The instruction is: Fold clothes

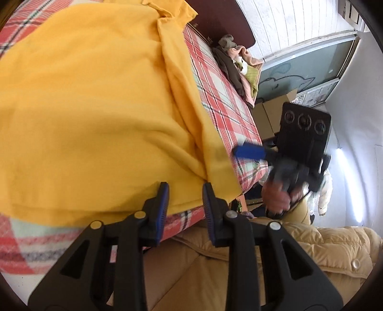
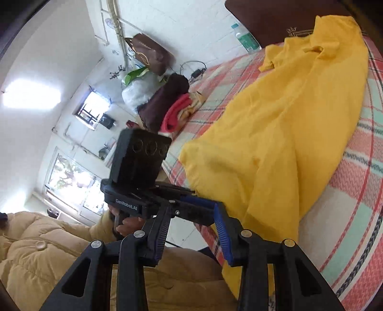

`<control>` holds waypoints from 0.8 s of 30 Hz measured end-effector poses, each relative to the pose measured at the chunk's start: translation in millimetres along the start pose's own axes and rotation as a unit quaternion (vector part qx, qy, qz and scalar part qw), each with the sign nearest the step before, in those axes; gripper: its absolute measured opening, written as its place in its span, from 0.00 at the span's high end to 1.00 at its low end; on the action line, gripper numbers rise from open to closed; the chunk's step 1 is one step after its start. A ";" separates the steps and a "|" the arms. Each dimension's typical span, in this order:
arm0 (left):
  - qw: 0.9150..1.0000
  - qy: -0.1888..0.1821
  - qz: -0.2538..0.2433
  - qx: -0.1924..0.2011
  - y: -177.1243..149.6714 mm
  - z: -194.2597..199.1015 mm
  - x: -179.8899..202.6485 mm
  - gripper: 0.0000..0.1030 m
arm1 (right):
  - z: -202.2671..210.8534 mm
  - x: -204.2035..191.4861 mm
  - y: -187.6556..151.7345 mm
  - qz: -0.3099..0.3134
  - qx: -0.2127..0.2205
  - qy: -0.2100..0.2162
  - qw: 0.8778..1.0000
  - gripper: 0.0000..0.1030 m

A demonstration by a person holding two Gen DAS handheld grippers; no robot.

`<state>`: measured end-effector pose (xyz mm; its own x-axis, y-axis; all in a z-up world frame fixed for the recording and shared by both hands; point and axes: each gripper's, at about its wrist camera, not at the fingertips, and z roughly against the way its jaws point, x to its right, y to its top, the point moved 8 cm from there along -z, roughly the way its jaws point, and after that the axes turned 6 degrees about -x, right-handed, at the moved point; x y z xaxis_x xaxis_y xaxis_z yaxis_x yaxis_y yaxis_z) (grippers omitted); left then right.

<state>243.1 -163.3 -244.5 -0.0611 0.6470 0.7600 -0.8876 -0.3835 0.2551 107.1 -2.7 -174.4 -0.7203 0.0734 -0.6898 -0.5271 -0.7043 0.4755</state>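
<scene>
A yellow shirt (image 1: 91,107) lies spread on the plaid bed cover (image 1: 222,102), its collar toward the headboard. My left gripper (image 1: 185,191) stands open over the shirt's near hem at the bed's edge; the pads are apart and do not press the cloth. My right gripper (image 1: 239,150) hovers just past the shirt's right edge. In the right wrist view the shirt (image 2: 275,134) lies on the bed cover (image 2: 354,191). There my right gripper (image 2: 192,213) is open with nothing in it. My left gripper (image 2: 203,202) points at the shirt's near corner.
A pile of clothes (image 1: 234,64) sits at the bed's right edge, another pile (image 2: 172,105) at the opposite edge. The dark headboard (image 2: 275,21) is at the far end, with a bottle (image 2: 246,38) and bags (image 2: 148,52) nearby. A tan padded jacket (image 1: 311,251) is close below.
</scene>
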 end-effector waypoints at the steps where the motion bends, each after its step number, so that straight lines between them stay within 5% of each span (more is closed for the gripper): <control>1: 1.000 -0.002 -0.003 0.001 -0.2 0.6 3.1 0.59 | 11.3 3.7 4.9 -0.002 0.022 -0.006 1.000 0.58; 5: 0.999 0.010 -0.031 -0.011 7.1 -15.5 23.1 0.34 | 51.3 59.1 29.1 -0.072 0.092 -0.063 0.991 0.53; 8: 0.997 0.036 -0.054 -0.037 13.4 -38.1 32.8 0.34 | 56.8 109.8 36.6 -0.130 0.086 -0.135 0.978 0.52; 11: 0.996 0.041 -0.068 -0.049 19.5 -51.5 39.7 0.34 | 51.4 136.7 45.3 -0.168 0.091 -0.129 0.973 0.52; 13: 0.995 0.044 -0.072 -0.053 23.7 -55.8 42.5 0.44 | 43.3 148.4 49.9 -0.182 0.086 -0.124 0.972 0.52; 15: 0.995 0.049 -0.059 -0.065 26.3 -59.2 36.3 0.79 | 38.4 148.3 57.7 -0.181 0.094 -0.106 0.973 0.55; 18: 0.997 0.021 -0.029 -0.070 28.9 -54.4 27.9 0.88 | 33.9 152.7 65.4 -0.168 0.091 -0.133 0.973 0.96; 22: 0.996 -0.047 -0.027 -0.070 23.6 -34.6 36.8 0.88 | 59.8 153.1 61.8 -0.177 0.129 -0.128 0.967 0.97; 24: 0.996 -0.040 -0.045 -0.069 19.4 -26.7 39.1 0.88 | 69.3 150.4 54.3 -0.172 0.124 -0.133 0.968 0.97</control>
<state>211.3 -127.8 -225.7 0.0531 0.6183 0.7841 -0.9421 -0.2292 0.2446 -61.1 19.0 -214.6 -0.5557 0.4758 -0.6818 -0.8250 -0.4174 0.3811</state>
